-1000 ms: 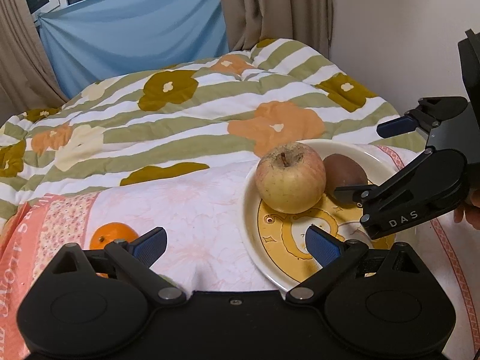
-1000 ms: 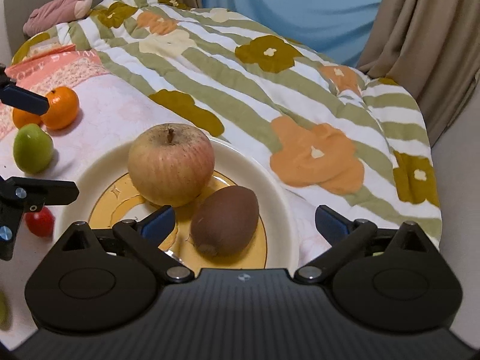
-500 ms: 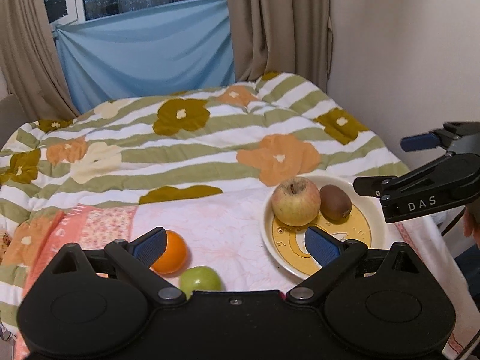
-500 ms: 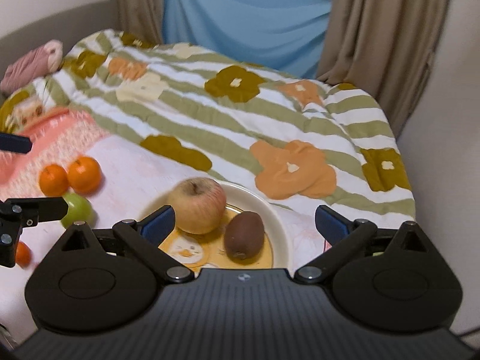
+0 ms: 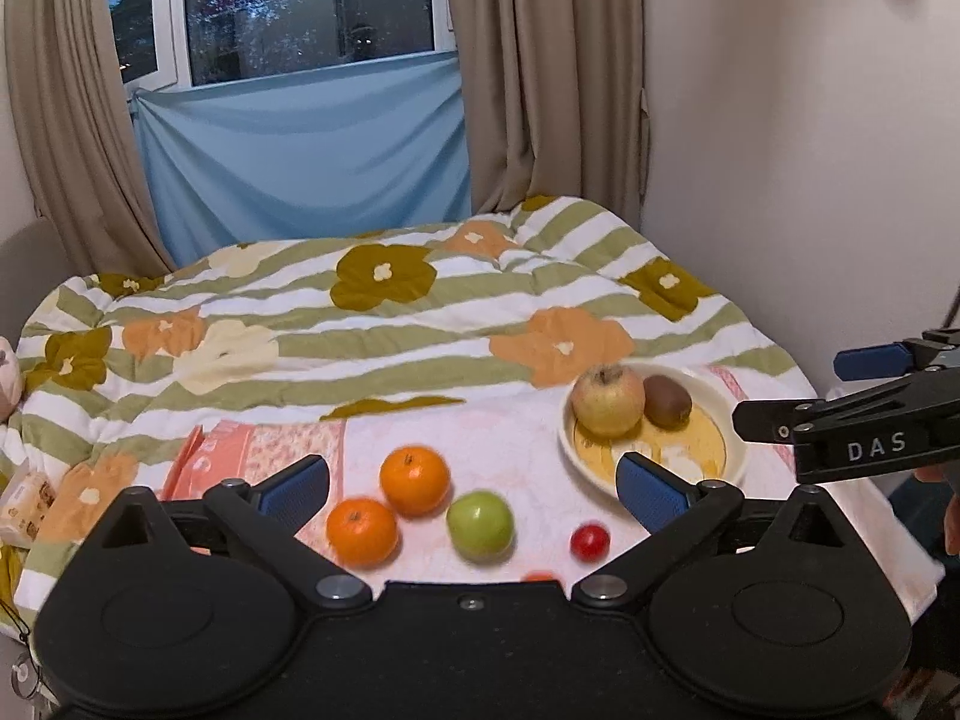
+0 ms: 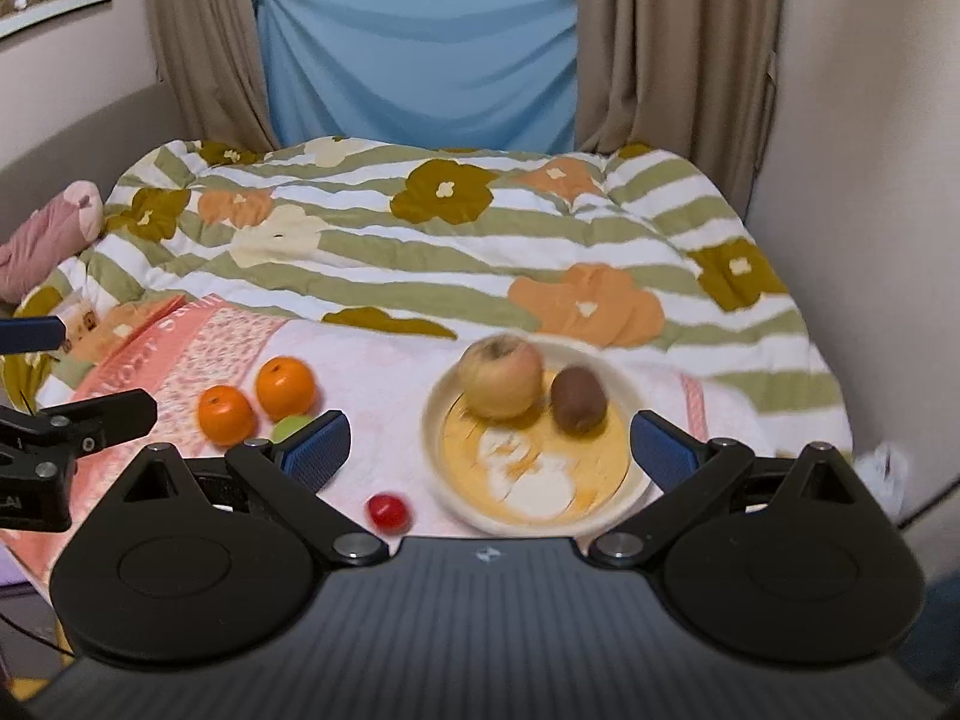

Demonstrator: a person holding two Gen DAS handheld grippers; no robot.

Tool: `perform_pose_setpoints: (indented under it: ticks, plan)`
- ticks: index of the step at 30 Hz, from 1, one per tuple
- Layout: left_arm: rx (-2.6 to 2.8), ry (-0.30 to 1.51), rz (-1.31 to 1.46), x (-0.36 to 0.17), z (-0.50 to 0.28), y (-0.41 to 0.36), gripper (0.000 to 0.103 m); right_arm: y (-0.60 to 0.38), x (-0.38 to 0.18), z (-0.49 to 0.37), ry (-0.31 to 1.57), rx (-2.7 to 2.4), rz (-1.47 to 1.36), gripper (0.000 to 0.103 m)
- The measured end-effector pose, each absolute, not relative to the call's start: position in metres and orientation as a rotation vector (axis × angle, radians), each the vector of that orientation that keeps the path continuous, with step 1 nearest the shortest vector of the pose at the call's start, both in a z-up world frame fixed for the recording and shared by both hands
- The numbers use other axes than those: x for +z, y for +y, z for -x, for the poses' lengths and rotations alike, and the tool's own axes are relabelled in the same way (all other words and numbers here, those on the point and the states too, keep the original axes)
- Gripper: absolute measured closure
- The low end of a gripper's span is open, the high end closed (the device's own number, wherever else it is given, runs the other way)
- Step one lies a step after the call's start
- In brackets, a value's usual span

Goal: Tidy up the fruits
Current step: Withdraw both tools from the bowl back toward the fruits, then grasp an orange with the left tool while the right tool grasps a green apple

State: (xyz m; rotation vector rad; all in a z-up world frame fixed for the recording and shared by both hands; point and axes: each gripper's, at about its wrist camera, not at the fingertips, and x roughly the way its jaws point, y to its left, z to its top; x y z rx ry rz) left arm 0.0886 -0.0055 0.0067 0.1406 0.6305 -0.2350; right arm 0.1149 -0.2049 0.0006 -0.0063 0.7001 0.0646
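Note:
A cream plate (image 5: 735,450) (image 6: 432,420) on the bed holds a yellow-red apple (image 5: 607,399) (image 6: 503,378) and a brown kiwi (image 5: 667,401) (image 6: 578,399). Left of it on the pink cloth lie two oranges (image 5: 414,480) (image 5: 362,531) (image 6: 285,387), a green apple (image 5: 480,525) (image 6: 291,426) and a small red tomato (image 5: 590,542) (image 6: 389,511). My left gripper (image 5: 474,483) is open and empty, held back above the loose fruit. My right gripper (image 6: 489,450) is open and empty, held back from the plate; it also shows in the left wrist view (image 5: 840,396).
A flowered green-striped quilt (image 5: 384,324) covers the bed behind the pink cloth (image 5: 252,456). A wall (image 5: 810,150) runs along the right side, curtains and a blue sheet (image 5: 300,162) at the back. A pink plush (image 6: 48,234) lies far left.
Both grippers have pulled back and up from the plate, so the whole bed and the loose fruit come into view. Both stay open and empty. The fruit has not moved.

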Motion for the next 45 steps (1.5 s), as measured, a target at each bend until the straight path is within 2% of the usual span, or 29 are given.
perform_pose_setpoints:
  ticks: [10, 14, 16, 20, 25, 33, 36, 37, 45]
  plan:
    - [-0.366, 0.684, -0.160, -0.038, -0.064, 0.038, 0.000, -0.168, -0.036, -0.058, 0.713, -0.019, -0.049, 0.000]
    - [-0.429, 0.693, -0.197, -0.064, -0.063, 0.046, 0.004, -0.157, -0.056, -0.047, 0.717, -0.057, -0.084, 0.000]
    - [-0.451, 0.704, -0.225, -0.078, -0.066, 0.046, 0.010, -0.153, -0.066, -0.043, 0.726, -0.066, -0.098, 0.000]
    - [-0.482, 0.740, -0.243, -0.105, -0.078, 0.048, 0.014, -0.143, -0.088, -0.044, 0.762, -0.085, -0.097, 0.000]
    - [-0.502, 0.785, -0.274, -0.136, -0.095, 0.043, 0.031, -0.137, -0.112, -0.047, 0.796, -0.092, -0.117, 0.000]
    - [-0.517, 0.827, -0.311, -0.160, -0.106, 0.041, 0.044, -0.133, -0.134, -0.060, 0.839, -0.105, -0.127, 0.000]
    - [-0.533, 0.843, -0.318, -0.165, -0.107, 0.038, 0.053, -0.134, -0.139, -0.062, 0.849, -0.108, -0.129, 0.000]
    - [-0.539, 0.830, -0.315, -0.165, -0.106, 0.038, 0.063, -0.134, -0.141, -0.063, 0.852, -0.109, -0.130, 0.000]
    - [-0.534, 0.822, -0.306, -0.165, -0.102, 0.041, 0.063, -0.127, -0.146, -0.069, 0.858, -0.108, -0.116, 0.002]
